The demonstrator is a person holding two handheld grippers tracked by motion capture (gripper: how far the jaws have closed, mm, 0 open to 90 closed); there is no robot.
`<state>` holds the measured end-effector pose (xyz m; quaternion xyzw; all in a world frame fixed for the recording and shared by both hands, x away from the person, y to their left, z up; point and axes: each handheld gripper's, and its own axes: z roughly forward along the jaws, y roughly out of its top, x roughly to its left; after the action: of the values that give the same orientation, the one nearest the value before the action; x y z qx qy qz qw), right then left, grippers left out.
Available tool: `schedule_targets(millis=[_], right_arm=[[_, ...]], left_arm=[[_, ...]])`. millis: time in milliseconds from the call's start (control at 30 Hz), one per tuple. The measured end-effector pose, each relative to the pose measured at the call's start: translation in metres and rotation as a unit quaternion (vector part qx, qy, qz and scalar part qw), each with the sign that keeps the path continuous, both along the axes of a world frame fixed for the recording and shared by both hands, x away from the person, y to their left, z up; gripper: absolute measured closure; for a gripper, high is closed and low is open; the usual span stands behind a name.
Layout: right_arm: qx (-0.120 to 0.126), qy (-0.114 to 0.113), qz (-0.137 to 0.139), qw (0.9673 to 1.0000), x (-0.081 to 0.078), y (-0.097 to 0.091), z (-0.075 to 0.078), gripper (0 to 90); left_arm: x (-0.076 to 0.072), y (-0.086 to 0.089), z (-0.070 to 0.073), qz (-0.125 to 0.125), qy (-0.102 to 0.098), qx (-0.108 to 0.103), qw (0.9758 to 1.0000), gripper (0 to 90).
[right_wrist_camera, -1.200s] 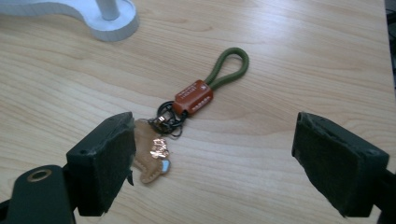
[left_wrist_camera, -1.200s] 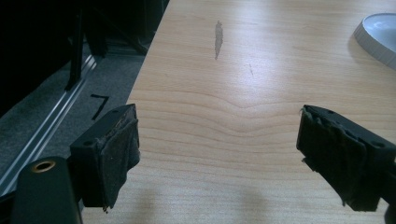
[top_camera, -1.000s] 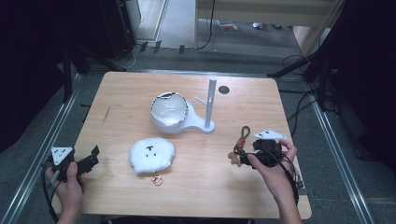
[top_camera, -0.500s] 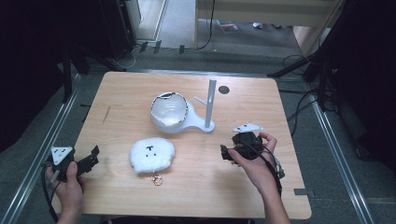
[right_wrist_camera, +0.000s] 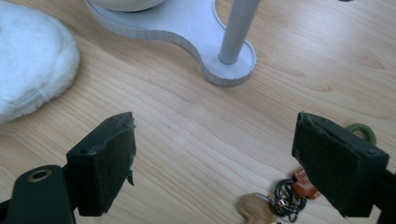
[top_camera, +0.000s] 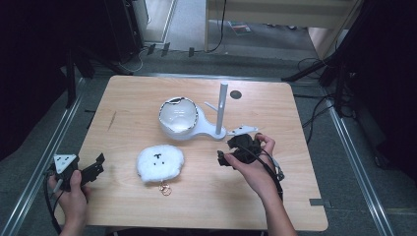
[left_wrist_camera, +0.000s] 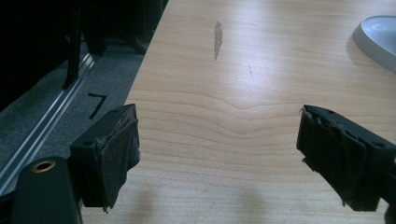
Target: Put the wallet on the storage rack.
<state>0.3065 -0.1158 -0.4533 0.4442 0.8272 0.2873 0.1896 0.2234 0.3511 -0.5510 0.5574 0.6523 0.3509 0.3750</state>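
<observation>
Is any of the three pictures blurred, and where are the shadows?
High view: sharp table, dark surroundings. Left gripper view: jaws crisp, two soft shadows beneath them on the wood. Right gripper view: keys and stand clear, plush slightly soft.

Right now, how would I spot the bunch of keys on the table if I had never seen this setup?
Start at the white stand with its upright post near the table's middle. On the wood just in front of its base, by the right tongs, lies the bunch of keys: a tan key, dark rings, an orange tag and a green loop, unlike the fluffy white pouch farther off.

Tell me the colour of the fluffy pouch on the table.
White, with a small black face; the pouch shows best in the high view.
</observation>
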Motion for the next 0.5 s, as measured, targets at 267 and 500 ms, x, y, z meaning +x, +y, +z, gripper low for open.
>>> schedule_targets(millis=[267,500], right_arm=[[-0.001,0.004,0.022,0.9998,0.003,0.024,-0.001,14.2],[-0.002,0.008,0.040,0.9992,0.004,0.044,-0.002,14.2]], left_arm=[[0.000,0.000,0.000,-0.001,0.000,0.000,1.0000,13.8],[0.000,0.000,0.000,0.000,0.000,-0.002,1.0000,13.8]])
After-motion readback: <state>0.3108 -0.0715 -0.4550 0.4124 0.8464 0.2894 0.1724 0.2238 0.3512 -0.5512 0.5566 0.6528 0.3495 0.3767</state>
